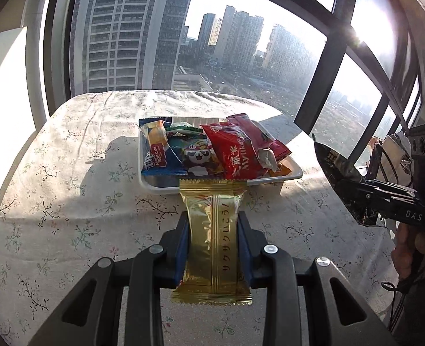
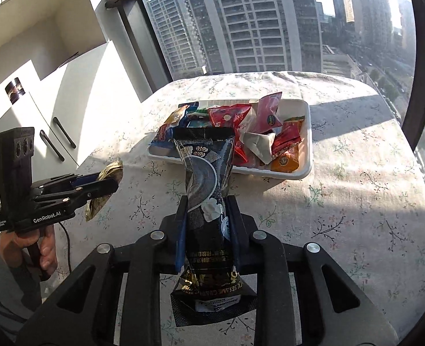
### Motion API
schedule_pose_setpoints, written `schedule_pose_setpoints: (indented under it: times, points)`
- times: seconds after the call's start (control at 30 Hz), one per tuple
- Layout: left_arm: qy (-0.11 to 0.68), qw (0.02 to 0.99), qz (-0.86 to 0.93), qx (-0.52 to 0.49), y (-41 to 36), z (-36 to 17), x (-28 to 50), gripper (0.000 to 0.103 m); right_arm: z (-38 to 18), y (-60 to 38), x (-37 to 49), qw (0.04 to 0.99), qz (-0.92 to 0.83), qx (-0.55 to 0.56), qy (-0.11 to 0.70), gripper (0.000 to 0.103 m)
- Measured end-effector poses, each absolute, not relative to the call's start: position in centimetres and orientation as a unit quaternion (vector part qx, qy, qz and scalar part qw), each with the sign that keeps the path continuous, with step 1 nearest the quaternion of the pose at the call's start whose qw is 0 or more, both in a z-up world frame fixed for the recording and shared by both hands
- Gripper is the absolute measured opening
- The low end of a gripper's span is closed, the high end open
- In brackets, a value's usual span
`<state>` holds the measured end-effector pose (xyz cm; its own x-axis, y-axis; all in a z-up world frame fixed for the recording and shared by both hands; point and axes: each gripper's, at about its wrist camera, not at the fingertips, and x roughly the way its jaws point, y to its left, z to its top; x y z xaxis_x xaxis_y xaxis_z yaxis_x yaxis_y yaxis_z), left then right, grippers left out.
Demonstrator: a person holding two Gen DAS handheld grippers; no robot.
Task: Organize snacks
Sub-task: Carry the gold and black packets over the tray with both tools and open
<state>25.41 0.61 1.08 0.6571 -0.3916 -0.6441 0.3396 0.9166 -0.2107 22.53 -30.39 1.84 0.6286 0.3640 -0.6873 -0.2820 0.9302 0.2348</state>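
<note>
A white tray [image 1: 160, 188] on the flowered tablecloth holds several snack packets, among them a red packet [image 1: 238, 155] and a blue packet [image 1: 160, 161]. My left gripper [image 1: 214, 216] is shut on a gold snack bar [image 1: 212, 245], held above the cloth just short of the tray's near rim. My right gripper [image 2: 206, 201] is shut on a black snack pouch [image 2: 205, 178], held in front of the tray [image 2: 304, 170]. The right gripper with its pouch also shows in the left wrist view [image 1: 336, 167], and the left gripper with the gold bar shows in the right wrist view [image 2: 105, 184].
The table [image 1: 68, 173] stands against large windows with dark frames [image 1: 322, 86]. White cabinets with dark handles [image 2: 56, 135] stand to the left. The person's hands [image 2: 45, 248] hold the gripper handles at the table's near side.
</note>
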Motion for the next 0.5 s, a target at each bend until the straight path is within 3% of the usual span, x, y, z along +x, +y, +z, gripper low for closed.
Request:
schedule_pose_setpoints:
  times: [0.23, 0.5]
  points:
    - [0.343, 0.920, -0.187, -0.026, -1.0, 4.1, 32.6, 0.032, 4.8, -31.8, 28.0, 0.917, 0.144, 0.076, 0.364, 0.022]
    - [0.358, 0.922, -0.147, -0.014, -3.0, 2.4, 40.2, 0.032, 3.0, -30.4, 34.9, 0.912, 0.128, 0.078, 0.383, 0.022]
